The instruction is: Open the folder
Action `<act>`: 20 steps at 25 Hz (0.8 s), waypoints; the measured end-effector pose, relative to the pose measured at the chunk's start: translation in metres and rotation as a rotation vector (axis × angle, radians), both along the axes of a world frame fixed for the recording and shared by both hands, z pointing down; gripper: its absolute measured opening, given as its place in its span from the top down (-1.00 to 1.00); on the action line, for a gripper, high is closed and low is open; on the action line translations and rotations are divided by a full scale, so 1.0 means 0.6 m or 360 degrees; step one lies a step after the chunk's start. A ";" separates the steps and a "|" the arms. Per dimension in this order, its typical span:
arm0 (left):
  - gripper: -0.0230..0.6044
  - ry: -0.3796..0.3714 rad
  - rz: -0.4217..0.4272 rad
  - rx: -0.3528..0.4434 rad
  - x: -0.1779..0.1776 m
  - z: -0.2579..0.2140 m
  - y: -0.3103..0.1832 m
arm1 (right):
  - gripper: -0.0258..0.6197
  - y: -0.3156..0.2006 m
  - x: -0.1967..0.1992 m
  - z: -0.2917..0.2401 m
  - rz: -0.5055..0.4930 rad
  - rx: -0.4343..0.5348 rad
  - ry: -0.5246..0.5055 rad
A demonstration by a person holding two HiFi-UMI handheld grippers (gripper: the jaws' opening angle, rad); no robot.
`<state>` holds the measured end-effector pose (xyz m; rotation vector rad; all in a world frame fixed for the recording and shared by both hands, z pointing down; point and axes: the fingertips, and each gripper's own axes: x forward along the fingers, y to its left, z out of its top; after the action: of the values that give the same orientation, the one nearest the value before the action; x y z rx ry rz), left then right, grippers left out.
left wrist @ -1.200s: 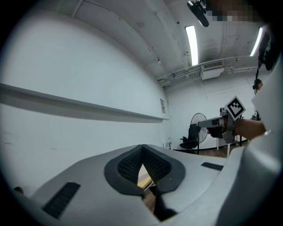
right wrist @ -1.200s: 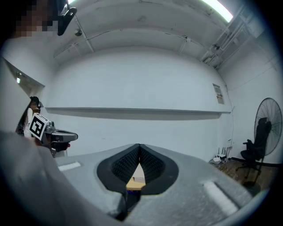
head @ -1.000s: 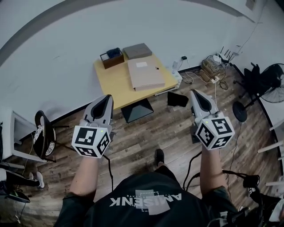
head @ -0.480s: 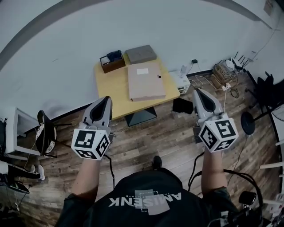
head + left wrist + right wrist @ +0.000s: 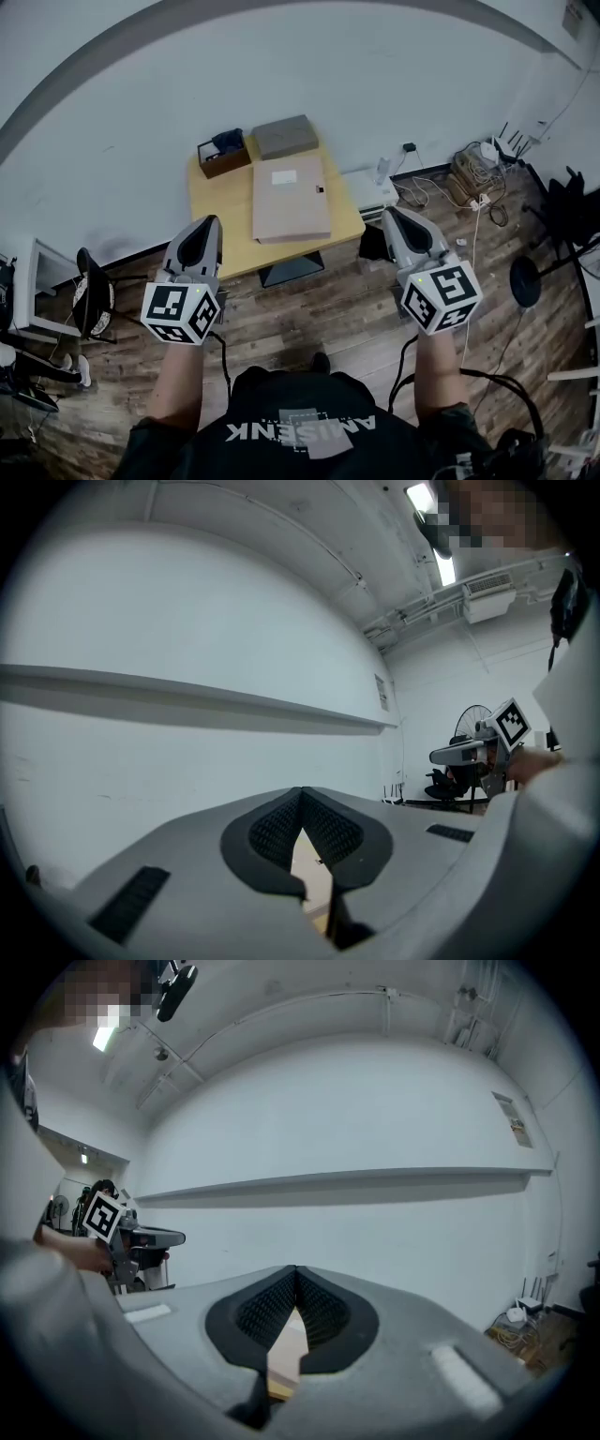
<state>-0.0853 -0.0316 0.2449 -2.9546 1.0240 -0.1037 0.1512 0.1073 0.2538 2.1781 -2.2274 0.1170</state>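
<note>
Entry: approach, folder not yet touched.

Nearest to me: left claw [image 5: 208,223] at my 10 o'clock and right claw [image 5: 390,215] at my 2 o'clock, both held level and pointing ahead. Left gripper view: left claw [image 5: 302,803] pressed together at the tips, pinching nothing. Right gripper view: right claw [image 5: 295,1282] likewise pressed together and empty. Only a far tan strip shows below each pair of pads.

Next out: bare wooden floor [image 5: 309,300] lies between my claws and the table [image 5: 220,202]. I am well apart from it.

On the table, at my 12 o'clock: the folder [image 5: 291,199], tan, lying flat and closed, its near edge close to the table's near edge. A small dark clasp [image 5: 320,189] sits at the folder's 3 o'clock edge. Beyond it, at its 11 o'clock, a brown tray [image 5: 223,155]; at its 12 o'clock, a grey box [image 5: 285,137], just beside the folder's far edge. Then the white wall [image 5: 281,66].

Judgement: the task is at its start; the step in hand is closing the distance.

Notes for doing it well:
- Arrive square to the near edge, claws either side of the folder.
- The clasp suggests the cover opens from the 3 o'clock side; spine likely at 9 o'clock, unconfirmed.
- Spread the right claw before reaching in; free the clasp first.
- Rest the left claw on the 9 o'clock side so the folder does not slide towards the tray.
- Lift the cover only, low and slow.
</note>
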 end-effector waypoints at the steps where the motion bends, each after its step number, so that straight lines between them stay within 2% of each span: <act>1: 0.94 -0.0005 -0.0005 -0.0004 0.007 0.000 -0.006 | 0.92 -0.005 0.008 0.005 -0.0005 -0.0013 0.0004; 8: 0.94 -0.0023 0.0042 -0.0033 0.053 0.023 -0.056 | 0.92 -0.055 0.033 0.008 0.0004 -0.0037 0.0002; 11: 0.94 -0.0022 0.0071 -0.0004 0.069 0.028 -0.090 | 0.92 -0.085 0.049 0.005 0.0049 -0.0013 -0.0028; 17: 0.94 -0.0022 0.0079 0.0034 0.072 0.009 -0.180 | 0.92 -0.163 0.049 -0.016 0.0108 -0.0019 -0.0020; 20: 0.94 0.0007 0.0121 0.0018 0.071 0.006 -0.215 | 0.92 -0.199 0.055 -0.020 0.0208 -0.0015 -0.0010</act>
<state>-0.0427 -0.1603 0.2483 -2.9805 0.9077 -0.0904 0.1840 -0.0119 0.2421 2.3203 -2.0814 0.1368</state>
